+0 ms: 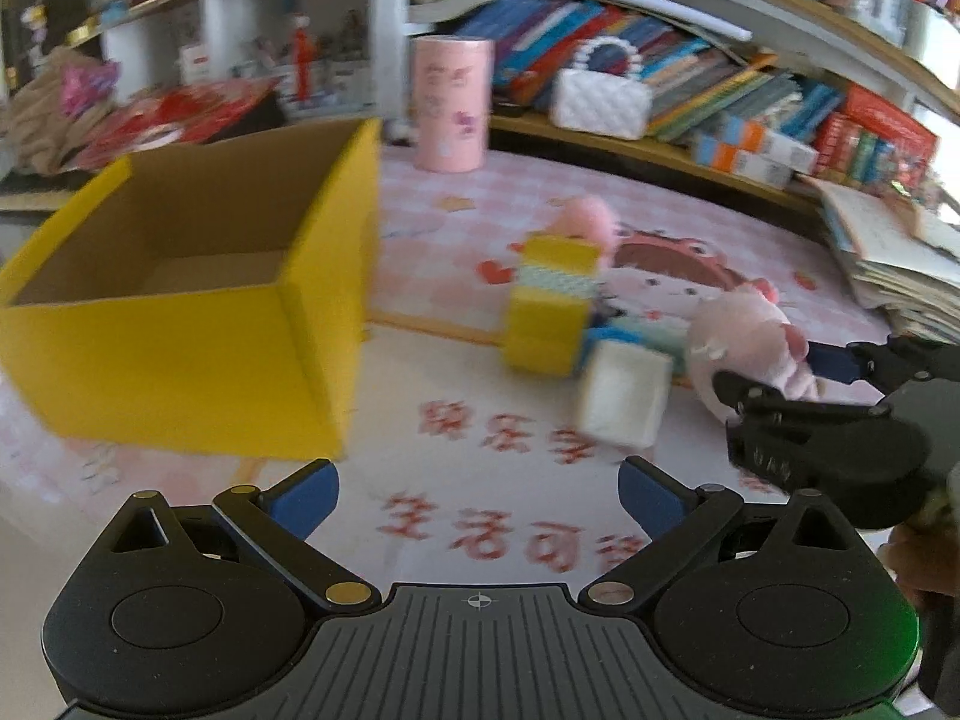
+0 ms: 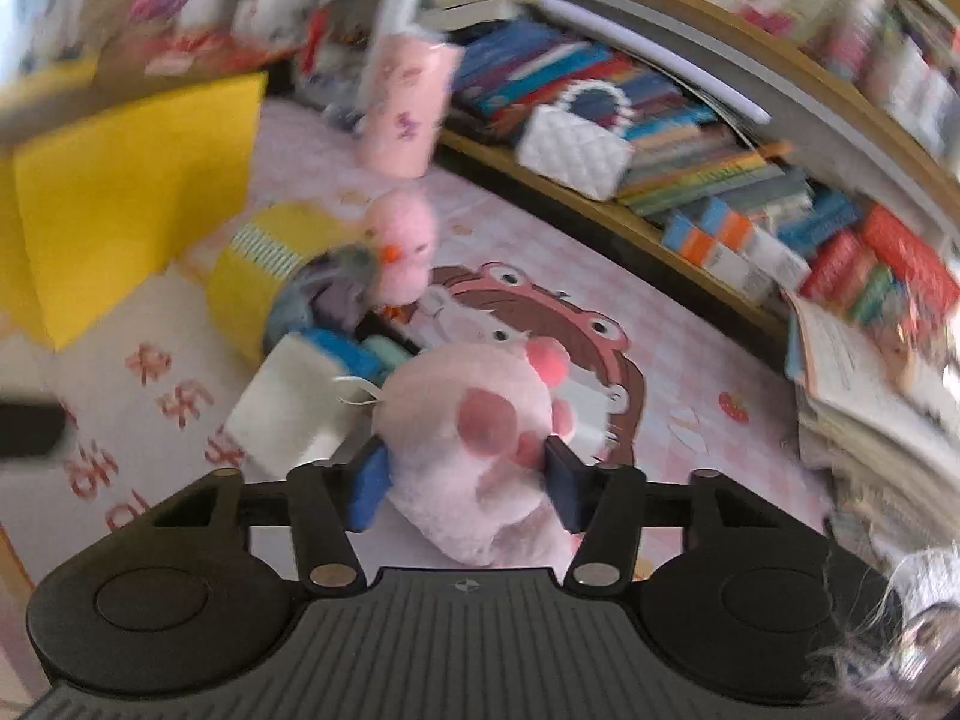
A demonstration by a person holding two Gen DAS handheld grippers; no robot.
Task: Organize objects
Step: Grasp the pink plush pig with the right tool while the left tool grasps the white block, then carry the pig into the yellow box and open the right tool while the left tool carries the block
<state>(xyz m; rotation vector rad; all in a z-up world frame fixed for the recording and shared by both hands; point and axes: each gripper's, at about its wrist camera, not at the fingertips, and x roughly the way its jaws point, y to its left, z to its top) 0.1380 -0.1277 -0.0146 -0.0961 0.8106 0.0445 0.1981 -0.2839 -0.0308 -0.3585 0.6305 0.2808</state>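
Right claw (image 2: 465,483) grips the pink plush (image 2: 474,432) — left claw (image 1: 478,495) gapes wide beside the yellow box (image 1: 180,324).

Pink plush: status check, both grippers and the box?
Right gripper closed on pink plush, plush still on the mat. Left gripper open, empty. Yellow box open, nothing visible inside. White block right beside the plush.

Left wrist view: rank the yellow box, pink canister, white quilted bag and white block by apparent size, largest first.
1. yellow box
2. pink canister
3. white quilted bag and white block: alike; the block sits nearer, so unranked.
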